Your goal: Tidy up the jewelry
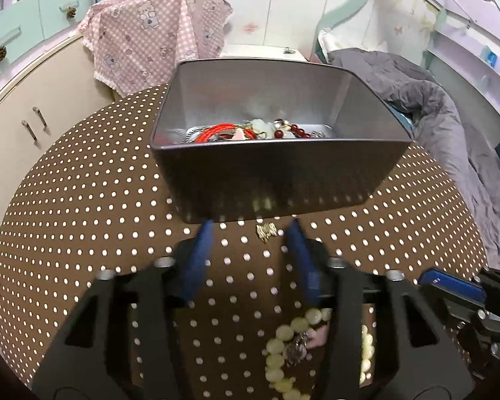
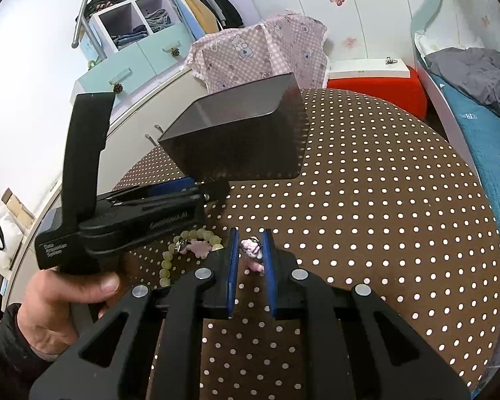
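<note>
The left gripper [image 1: 250, 230] pointed down at the table [image 1: 83, 200] with its two blue fingers [image 1: 200, 260] apart and nothing pressed between them. A bare hand [image 2: 66, 296] in a dark sleeve [image 2: 3, 360] held its black handle near the table's left edge. The right gripper [image 2: 250, 243] also pointed down, and its blue fingers [image 2: 232, 260] were squeezed on a small pink charm [image 2: 252, 253].

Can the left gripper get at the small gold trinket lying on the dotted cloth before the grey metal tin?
Probably yes. The small gold trinket lies in the open between the left gripper fingertips, just short of the grey metal tin, and nothing covers it.
</note>
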{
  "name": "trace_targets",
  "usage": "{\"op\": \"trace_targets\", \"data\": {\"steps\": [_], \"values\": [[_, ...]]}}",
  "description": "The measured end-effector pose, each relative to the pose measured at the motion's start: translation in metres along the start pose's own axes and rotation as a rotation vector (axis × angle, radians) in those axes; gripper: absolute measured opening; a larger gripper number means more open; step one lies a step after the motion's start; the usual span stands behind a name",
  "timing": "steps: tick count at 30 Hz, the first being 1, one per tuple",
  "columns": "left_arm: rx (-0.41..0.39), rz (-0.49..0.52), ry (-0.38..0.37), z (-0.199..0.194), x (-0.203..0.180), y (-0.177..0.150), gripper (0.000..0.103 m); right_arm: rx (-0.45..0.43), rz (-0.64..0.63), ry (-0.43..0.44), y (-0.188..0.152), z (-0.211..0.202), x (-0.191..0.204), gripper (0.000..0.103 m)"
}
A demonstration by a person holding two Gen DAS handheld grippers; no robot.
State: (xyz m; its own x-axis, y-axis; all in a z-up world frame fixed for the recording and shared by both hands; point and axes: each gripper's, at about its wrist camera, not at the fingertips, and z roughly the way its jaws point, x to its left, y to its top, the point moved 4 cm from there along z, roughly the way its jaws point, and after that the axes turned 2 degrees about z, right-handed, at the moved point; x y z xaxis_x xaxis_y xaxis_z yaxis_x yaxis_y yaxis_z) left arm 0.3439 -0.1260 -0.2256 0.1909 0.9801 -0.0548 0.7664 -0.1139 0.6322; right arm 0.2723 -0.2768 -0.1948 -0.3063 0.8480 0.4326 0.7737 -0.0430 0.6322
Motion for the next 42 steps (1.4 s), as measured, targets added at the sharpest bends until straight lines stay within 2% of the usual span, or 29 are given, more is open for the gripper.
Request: {"op": "trace_targets", "data": {"steps": [1, 3, 5, 8, 11, 16, 23, 28, 32, 37, 42], "values": [[-0.002, -0.005, -0.008, 0.0, 0.002, 0.001, 0.034, -0.001, 0.003, 0.001, 0.0, 0.0, -0.002, 0.012], [-0.005, -0.008, -0.02, 0.001, 0.007, 0.001, 0.021, -0.002, 0.008, 0.004, -0.001, -0.001, -0.005, 0.012], [-0.006, -0.014, -0.043, 0.0, 0.012, 0.001, 0.012, -0.002, 0.01, 0.005, -0.001, -0.002, -0.006, 0.012], [-0.016, -0.016, -0.113, -0.003, 0.015, 0.001, 0.012, -0.004, 0.008, 0.007, 0.0, -0.002, -0.004, 0.012], [-0.038, -0.007, -0.15, -0.011, 0.015, 0.001, 0.012, -0.004, 0.001, 0.006, 0.002, -0.002, -0.001, 0.012], [-0.064, 0.005, -0.185, -0.028, 0.02, -0.004, 0.012, -0.01, -0.012, 0.001, 0.006, -0.004, 0.008, 0.012], [-0.153, 0.021, -0.19, -0.077, 0.036, 0.004, 0.012, -0.06, -0.065, 0.009, 0.031, -0.022, 0.031, 0.012], [-0.259, 0.059, -0.179, -0.123, 0.041, 0.032, 0.012, -0.127, -0.149, 0.009, 0.072, -0.044, 0.056, 0.012], [-0.312, 0.102, -0.18, -0.143, 0.039, 0.059, 0.012, -0.178, -0.222, -0.006, 0.111, -0.06, 0.077, 0.012], [-0.32, 0.126, -0.212, -0.146, 0.033, 0.091, 0.012, -0.183, -0.238, -0.017, 0.152, -0.056, 0.085, 0.012], [-0.288, 0.128, -0.246, -0.131, 0.028, 0.114, 0.012, -0.119, -0.216, -0.045, 0.166, -0.027, 0.074, 0.012]]}}
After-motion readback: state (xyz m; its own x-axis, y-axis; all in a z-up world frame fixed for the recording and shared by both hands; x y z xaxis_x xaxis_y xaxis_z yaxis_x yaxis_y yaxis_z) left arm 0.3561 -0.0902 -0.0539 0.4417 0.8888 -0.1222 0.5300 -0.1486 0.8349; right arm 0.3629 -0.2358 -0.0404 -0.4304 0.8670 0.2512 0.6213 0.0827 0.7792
